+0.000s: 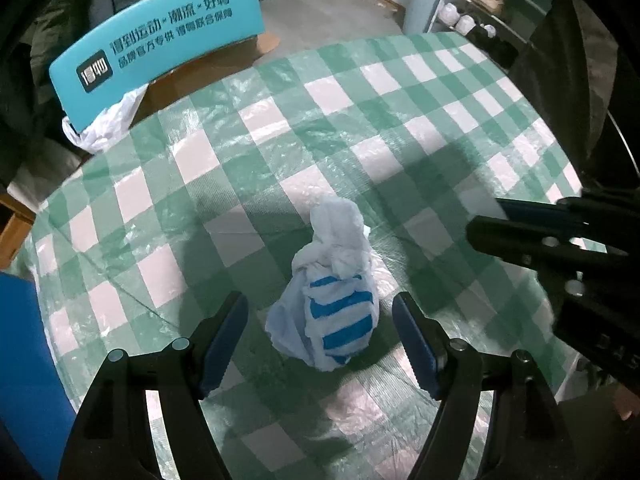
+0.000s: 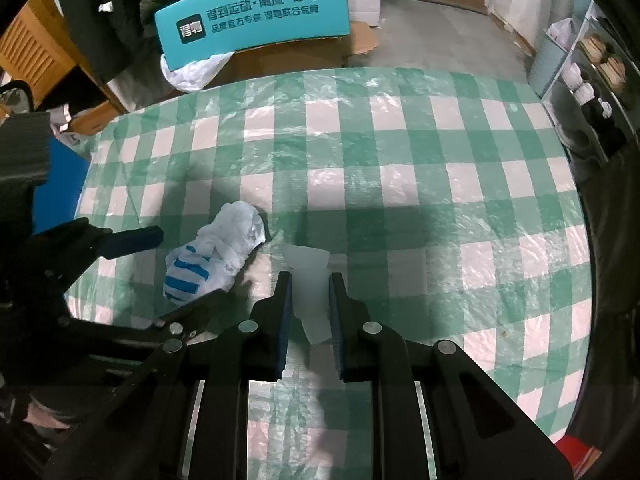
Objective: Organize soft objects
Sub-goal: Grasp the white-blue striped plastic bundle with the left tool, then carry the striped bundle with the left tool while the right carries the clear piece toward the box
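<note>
The crumpled white bag with blue stripes (image 1: 334, 300) lies on the green-checked bench (image 1: 400, 128), just ahead of and between the spread fingers of the left tool (image 1: 320, 344), untouched by them. The right tool (image 2: 309, 304), just beside the bag, is clamped on a pale translucent strip (image 2: 310, 280).

Both cameras ride on their tools and look steeply down along the fingers at the checked table (image 1: 400, 92), from close above it. The left view sits over the crumpled cloth (image 1: 332, 292), with the right hand-held gripper (image 1: 480, 232) entering at 3 o'clock. The right view has the cloth (image 2: 218, 256) at 9 o'clock, beside the left hand-held gripper (image 2: 160, 276). Both share the cloth, the tabletop and the teal box (image 1: 160, 36) at 11 o'clock.
</note>
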The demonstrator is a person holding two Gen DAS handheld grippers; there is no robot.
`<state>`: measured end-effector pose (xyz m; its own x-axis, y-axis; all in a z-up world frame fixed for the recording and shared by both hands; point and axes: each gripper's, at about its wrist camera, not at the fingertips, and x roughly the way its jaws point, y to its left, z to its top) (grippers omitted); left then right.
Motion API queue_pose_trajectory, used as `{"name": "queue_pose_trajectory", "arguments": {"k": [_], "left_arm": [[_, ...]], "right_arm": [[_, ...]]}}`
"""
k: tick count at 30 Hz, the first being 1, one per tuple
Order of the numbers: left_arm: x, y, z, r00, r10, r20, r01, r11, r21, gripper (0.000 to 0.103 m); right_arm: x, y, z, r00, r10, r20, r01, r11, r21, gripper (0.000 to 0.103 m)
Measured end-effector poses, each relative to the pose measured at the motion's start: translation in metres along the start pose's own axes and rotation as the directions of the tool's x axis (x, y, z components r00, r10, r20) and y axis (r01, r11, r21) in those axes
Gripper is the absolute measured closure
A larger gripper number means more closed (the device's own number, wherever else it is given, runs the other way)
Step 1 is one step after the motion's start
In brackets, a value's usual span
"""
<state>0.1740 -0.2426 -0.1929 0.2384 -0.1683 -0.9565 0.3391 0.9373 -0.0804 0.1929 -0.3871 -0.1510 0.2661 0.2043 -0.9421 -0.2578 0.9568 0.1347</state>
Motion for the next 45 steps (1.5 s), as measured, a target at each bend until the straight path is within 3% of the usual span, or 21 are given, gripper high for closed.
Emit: {"name": "queue_pose_trajectory", "arguments": {"k": [4,6,7,14,38,45], "left_arm": [[0.011,0.003,-0.001,1.000,-0.002,-0.025,0.002,1.000,-0.016,0.027],[0.014,0.004,-0.002,0.999,-0.013,-0.029,0.013,1.000,-0.024,0.037],[0.015,0.006,-0.003,0.999,-0.025,-0.029,0.024,0.999,-0.031,0.046],[0.007,0.007,-0.005,1.000,-0.013,0.006,0.013,1.000,-0.019,0.055],[-0.060,0.016,-0.017,0.994,0.030,0.107,-0.029,0.999,-0.016,0.056],[-0.085,0.032,-0.027,0.990,0.045,0.133,-0.038,0.998,-0.057,0.056]], "right_arm": [[0.002,-0.004,-0.002,1.000,0.000,-0.006,0.000,1.000,0.010,0.087],[0.002,-0.005,-0.002,1.000,0.002,-0.008,-0.002,1.000,0.014,0.087],[0.002,-0.005,-0.002,1.000,0.003,-0.008,-0.003,1.000,0.014,0.087],[0.002,0.001,-0.001,1.000,0.010,-0.008,-0.010,1.000,-0.005,0.087],[-0.036,0.034,-0.002,0.998,0.018,0.061,-0.013,0.997,-0.078,0.087],[-0.059,0.055,0.000,0.995,0.042,0.089,-0.032,0.994,-0.108,0.087]]}}
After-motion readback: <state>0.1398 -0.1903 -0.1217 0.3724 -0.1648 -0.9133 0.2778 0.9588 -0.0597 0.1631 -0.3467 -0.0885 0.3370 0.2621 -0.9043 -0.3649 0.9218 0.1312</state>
